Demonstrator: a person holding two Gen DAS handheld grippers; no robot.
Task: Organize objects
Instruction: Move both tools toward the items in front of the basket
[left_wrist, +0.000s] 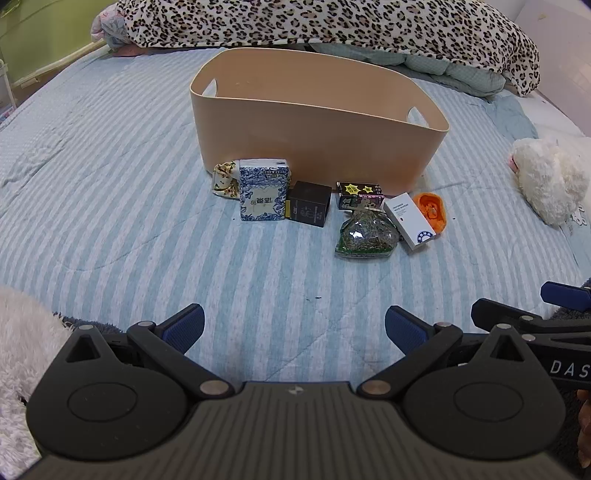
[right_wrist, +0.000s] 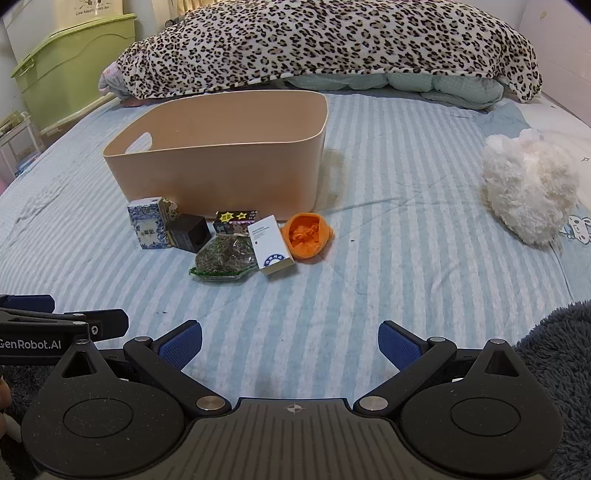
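A beige bin stands on the striped bed. In front of it lie a blue-white box, a black box, a dark star-print box, a clear bag of green leaves, a white box, an orange item and a patterned ribbon. My left gripper and right gripper are open and empty, well short of the objects.
A leopard-print blanket is piled at the bed's far end. A white plush toy lies on the right. A green storage box stands beside the bed. A grey fuzzy cloth lies near right.
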